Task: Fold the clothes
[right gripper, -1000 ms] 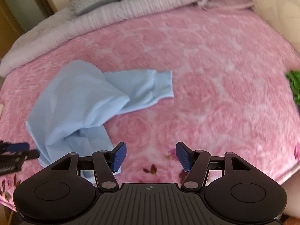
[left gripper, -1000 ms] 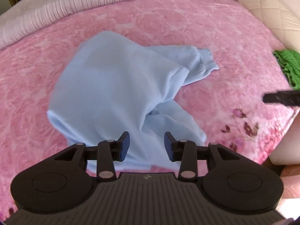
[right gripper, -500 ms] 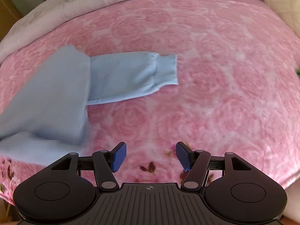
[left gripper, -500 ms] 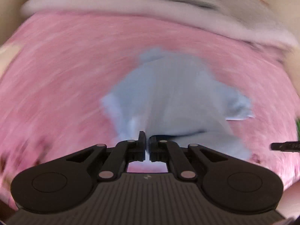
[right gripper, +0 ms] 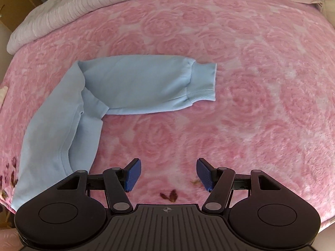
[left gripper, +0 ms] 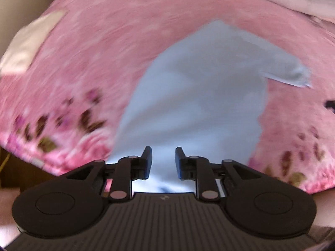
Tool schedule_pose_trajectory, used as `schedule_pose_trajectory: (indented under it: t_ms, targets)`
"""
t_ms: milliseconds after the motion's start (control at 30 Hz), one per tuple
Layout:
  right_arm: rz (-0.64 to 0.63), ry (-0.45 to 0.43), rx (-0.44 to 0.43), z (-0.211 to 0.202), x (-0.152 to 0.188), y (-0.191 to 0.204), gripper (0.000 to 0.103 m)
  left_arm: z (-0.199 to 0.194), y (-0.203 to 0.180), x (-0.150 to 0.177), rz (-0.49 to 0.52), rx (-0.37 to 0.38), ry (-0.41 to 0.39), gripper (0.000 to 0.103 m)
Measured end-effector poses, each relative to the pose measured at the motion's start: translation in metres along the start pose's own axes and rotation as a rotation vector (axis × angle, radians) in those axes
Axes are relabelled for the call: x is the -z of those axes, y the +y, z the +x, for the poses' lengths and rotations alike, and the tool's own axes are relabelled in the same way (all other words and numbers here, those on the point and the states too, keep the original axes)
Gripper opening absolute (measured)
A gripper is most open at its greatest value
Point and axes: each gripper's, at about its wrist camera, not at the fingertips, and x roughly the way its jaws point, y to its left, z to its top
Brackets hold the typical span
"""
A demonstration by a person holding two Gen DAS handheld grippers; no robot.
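Note:
A light blue sweatshirt [left gripper: 199, 104] lies on the pink rose-patterned blanket [left gripper: 94, 52]. In the left wrist view it stretches away from my left gripper [left gripper: 163, 161], whose jaws stand partly open with the garment's near edge between and below them. In the right wrist view the sweatshirt [right gripper: 62, 121] lies at the left, one sleeve with a ribbed cuff [right gripper: 204, 81] stretched out to the right. My right gripper [right gripper: 166, 173] is open and empty, hovering over bare blanket [right gripper: 251, 104] right of the garment.
Striped grey-white bedding [right gripper: 73, 6] is piled along the far side of the bed. The blanket's front edge with dark flower prints [left gripper: 62, 125] drops off near the left gripper. A pale patch [left gripper: 31, 48] shows at the far left.
The left gripper shut on the sweatshirt's edge, pulled it toward the bed's front, and now stands partly open. The garment has stretched out long. The right gripper moved slightly forward, still open.

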Motion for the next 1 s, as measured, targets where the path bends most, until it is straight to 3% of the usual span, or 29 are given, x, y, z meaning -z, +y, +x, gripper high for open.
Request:
schedule_pose_trajectory:
  t_ms: [167, 400, 600, 667, 733, 767, 867, 1000]
  targets:
    - [0.028, -0.008, 0.005, -0.007, 0.000, -0.022, 0.062, 0.020, -0.057, 0.004, 0.157, 0.062, 0.009, 0.027]
    - [0.039, 0.007, 0.030, -0.008, 0.001, -0.039, 0.063, 0.065, -0.113, 0.041, 0.342, 0.117, 0.130, 0.032]
    - [-0.035, 0.045, 0.049, 0.009, 0.008, -0.030, 0.062, 0.104, -0.142, 0.079, 0.498, 0.043, 0.148, 0.033]
    - [-0.064, 0.055, 0.051, 0.015, 0.009, -0.025, 0.062, 0.115, -0.148, 0.091, 0.573, -0.035, 0.118, 0.033]
    - [-0.095, 0.063, 0.050, 0.019, 0.009, -0.019, 0.063, 0.114, -0.148, 0.098, 0.618, -0.052, 0.083, 0.035]
    - [-0.110, 0.067, 0.050, 0.021, 0.010, -0.015, 0.063, 0.114, -0.148, 0.101, 0.641, -0.060, 0.065, 0.034]
    - [-0.163, 0.075, 0.047, 0.027, 0.010, -0.004, 0.062, 0.112, -0.149, 0.112, 0.710, -0.085, 0.013, 0.005]
    - [-0.281, 0.061, 0.038, 0.025, 0.008, 0.020, 0.062, 0.069, -0.108, 0.079, 0.503, -0.102, -0.090, 0.005]
